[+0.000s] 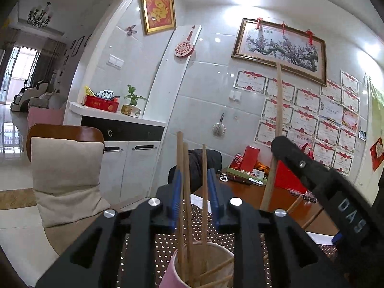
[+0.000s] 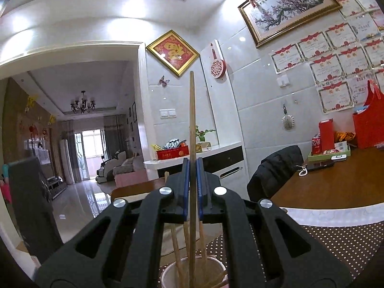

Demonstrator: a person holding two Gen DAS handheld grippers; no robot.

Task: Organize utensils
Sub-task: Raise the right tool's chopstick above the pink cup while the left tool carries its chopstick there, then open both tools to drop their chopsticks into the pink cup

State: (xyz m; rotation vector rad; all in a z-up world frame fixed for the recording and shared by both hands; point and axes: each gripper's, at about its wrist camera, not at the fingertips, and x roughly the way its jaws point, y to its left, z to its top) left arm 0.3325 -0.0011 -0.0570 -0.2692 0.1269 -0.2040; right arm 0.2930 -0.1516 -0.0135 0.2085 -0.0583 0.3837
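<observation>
A pink paper cup stands on a dotted brown mat and holds several wooden chopsticks. My left gripper is open just above the cup, and the upright chopsticks rise between its blue fingers without being pinched. My right gripper is shut on one wooden chopstick, held upright with its lower end inside the cup. That gripper and its chopstick also show at the right of the left wrist view.
A brown wooden table carries a red box, a cola can, a green tray and keys at the back. A dark jacket hangs on a chair. A cushioned chair stands left. A white cabinet lines the wall.
</observation>
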